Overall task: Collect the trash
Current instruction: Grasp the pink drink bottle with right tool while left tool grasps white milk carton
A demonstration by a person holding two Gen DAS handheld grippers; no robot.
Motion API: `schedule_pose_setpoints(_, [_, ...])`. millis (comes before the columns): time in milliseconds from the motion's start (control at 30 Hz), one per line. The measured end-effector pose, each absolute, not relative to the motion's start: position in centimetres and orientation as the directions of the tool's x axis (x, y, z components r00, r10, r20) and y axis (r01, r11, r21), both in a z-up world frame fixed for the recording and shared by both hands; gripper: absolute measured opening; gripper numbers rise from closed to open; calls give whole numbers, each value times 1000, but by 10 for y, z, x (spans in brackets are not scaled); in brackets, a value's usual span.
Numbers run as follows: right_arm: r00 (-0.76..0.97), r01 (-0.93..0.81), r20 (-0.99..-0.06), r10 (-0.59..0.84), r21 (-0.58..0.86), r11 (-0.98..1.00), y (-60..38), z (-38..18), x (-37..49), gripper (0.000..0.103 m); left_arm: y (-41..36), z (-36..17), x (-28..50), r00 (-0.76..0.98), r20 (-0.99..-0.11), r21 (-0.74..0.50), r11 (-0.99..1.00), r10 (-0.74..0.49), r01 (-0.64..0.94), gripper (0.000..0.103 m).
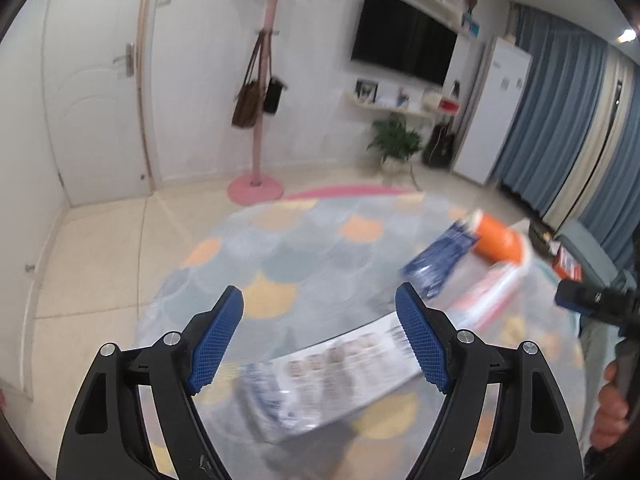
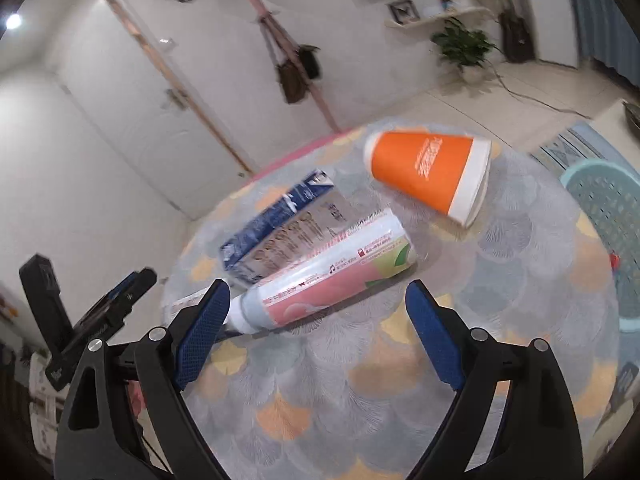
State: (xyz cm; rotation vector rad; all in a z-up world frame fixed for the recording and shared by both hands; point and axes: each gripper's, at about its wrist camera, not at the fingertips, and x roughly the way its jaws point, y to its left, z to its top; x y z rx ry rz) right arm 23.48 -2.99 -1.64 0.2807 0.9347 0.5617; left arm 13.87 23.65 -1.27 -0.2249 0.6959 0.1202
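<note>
We hold our left gripper (image 1: 319, 336) with its blue-padded jaws spread wide and nothing between them, above a round counter (image 1: 280, 248) covered in a pastel scale-patterned cloth. Below it lies a long flat white printed carton (image 1: 332, 372), blurred in the left wrist view. Our right gripper (image 2: 318, 334) is likewise wide open and holds nothing.

Ahead of the right gripper the trash lies on the counter: a pink and white plastic tube with a white cap (image 2: 326, 276), on its side, its cap end just beside the gripper's left finger; a dark blue and grey drink carton (image 2: 280, 228), touching the tube along its far side; and an orange paper cup with a white rim (image 2: 430, 170), tipped over, a little apart beyond them. At the right edge of the right wrist view stands a light teal plastic lattice basket (image 2: 612, 208), beside the counter.
</note>
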Motion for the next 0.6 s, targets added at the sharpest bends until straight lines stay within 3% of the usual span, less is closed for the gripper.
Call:
schedule_pose_setpoints(167, [472, -248, -736, 485, 418, 874, -6, -39, 250, 85, 257, -39, 159, 694, -710, -246, 965, -115, -93, 77])
schedule_pose_setpoints(600, [443, -96, -774, 452, 460, 883, 12, -77, 273, 85, 191, -57, 133, 604, -757, -178, 968, -251, 179, 76])
